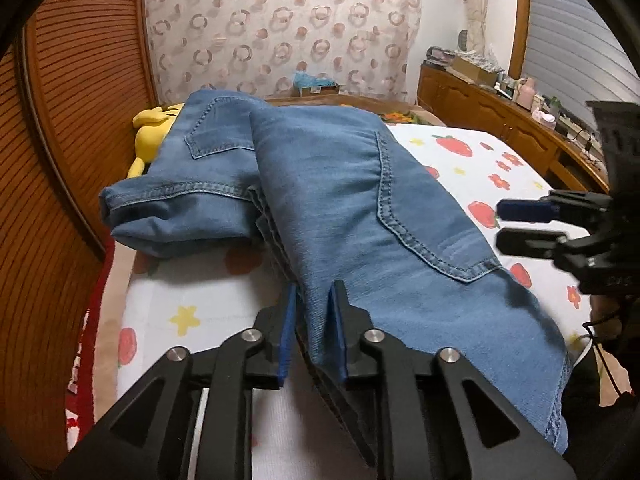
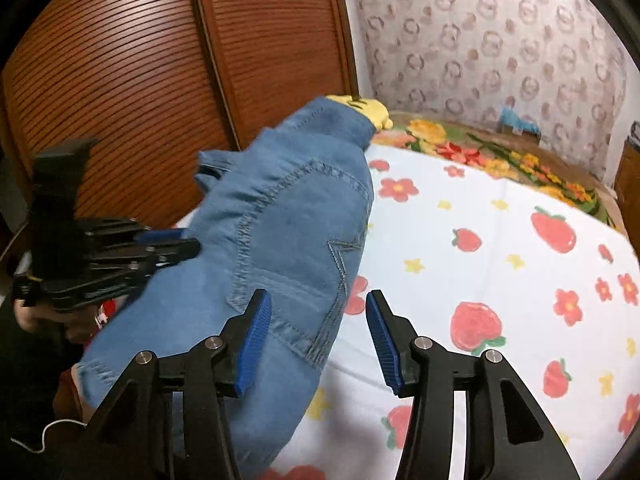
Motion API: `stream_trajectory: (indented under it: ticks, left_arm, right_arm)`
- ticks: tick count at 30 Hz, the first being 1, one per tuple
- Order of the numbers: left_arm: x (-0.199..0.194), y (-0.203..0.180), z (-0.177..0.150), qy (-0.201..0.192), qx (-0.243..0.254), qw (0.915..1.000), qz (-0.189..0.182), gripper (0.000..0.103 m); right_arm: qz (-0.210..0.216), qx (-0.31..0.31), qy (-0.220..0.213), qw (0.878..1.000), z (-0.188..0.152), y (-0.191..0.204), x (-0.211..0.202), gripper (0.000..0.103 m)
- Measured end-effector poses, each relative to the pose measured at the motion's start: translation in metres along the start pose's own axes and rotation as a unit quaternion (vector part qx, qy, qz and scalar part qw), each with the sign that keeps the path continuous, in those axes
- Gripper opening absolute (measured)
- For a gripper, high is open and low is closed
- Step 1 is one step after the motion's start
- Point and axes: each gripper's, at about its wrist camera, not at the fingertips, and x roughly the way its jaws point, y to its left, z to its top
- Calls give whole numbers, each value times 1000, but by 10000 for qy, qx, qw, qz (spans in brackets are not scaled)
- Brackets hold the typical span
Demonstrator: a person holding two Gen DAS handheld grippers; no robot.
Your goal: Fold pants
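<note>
Left gripper [image 1: 313, 334], black w/ blue pads, jaws narrow, edge of one folded blue denim pants [image 1: 320, 184] between them; whether the pads press it, can't tell. Right gripper [image 2: 318, 344] open wide, empty, pants just left of it on strawberry-print white bedsheet [image 2: 480, 240]. 2 grippers. Left view only: wooden dresser [image 1: 500, 116] w/ clutter.

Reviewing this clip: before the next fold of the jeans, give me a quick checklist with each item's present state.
1. Jeans lie on the bed sheet: ok.
2. Left gripper has denim between its pads: ok; whether they press, cannot tell.
3. Right gripper open, nothing gripped: ok.
4. Jeans folded flat: not ok, still bunched.
5. Yellow plush toy clear of jeans: not ok, partly under them.
6. Grippers apart from each other: ok.
</note>
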Motion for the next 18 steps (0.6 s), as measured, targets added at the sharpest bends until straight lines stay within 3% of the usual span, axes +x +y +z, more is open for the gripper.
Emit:
stream_trajectory:
  ticks: [4, 7, 9, 18]
  left_arm:
    - [-1, 3, 4, -51, -16, 9998, 196, 49]
    - [0, 9, 7, -39, -130, 9998, 164, 53]
    - [1, 9, 10, -59, -120, 9997, 196, 62]
    - [19, 11, 20, 52, -225, 9997, -65, 65]
  right_arm:
    - [44, 39, 87, 9999, 6, -4, 13, 53]
    - [94, -12, 166, 9998, 10, -9, 21, 55]
    - [105, -27, 178, 9998, 13, -12, 25, 59]
    - [384, 115, 293, 9988, 18, -29, 51, 69]
